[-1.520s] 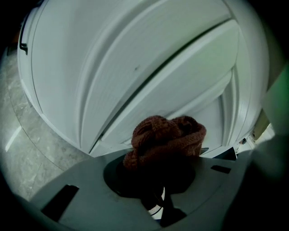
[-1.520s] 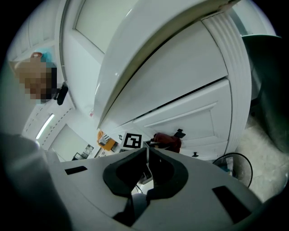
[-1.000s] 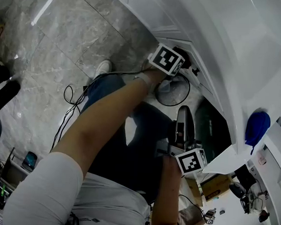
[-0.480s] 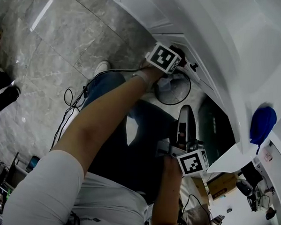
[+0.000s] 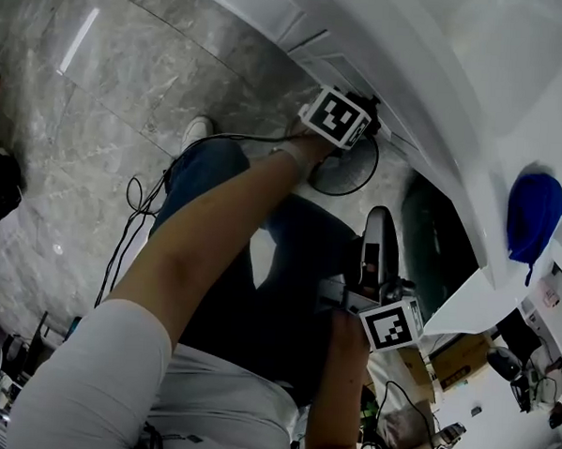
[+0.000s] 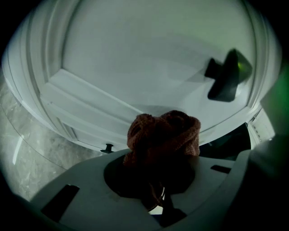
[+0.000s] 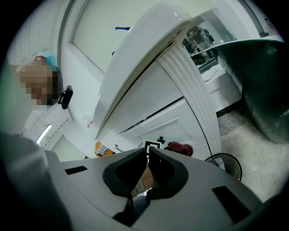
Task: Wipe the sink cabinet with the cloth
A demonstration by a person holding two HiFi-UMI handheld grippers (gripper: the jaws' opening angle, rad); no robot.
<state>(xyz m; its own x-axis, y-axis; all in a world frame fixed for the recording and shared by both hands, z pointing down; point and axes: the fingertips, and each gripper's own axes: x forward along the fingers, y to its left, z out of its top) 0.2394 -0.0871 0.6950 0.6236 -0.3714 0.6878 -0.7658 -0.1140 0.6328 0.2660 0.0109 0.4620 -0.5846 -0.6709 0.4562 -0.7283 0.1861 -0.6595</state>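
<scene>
- My left claw (image 6: pixel 158 180) is clamped on the cloth (image 6: pixel 163 135) at the cabinet door (image 6: pixel 135 58); I reckon hard rubbing could drag it loose.
- Right claw (image 7: pixel 148 158) is closed, empty, idle.

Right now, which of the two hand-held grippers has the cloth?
The left hand-held gripper: a reddish-brown cloth is bunched in its jaws. The right hand-held gripper is shut, empty.

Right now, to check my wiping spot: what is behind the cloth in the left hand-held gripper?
Behind the cloth stands the white cabinet door panel with its moulded frame. The patch directly behind the cloth is covered, so contact cannot be confirmed.
</scene>
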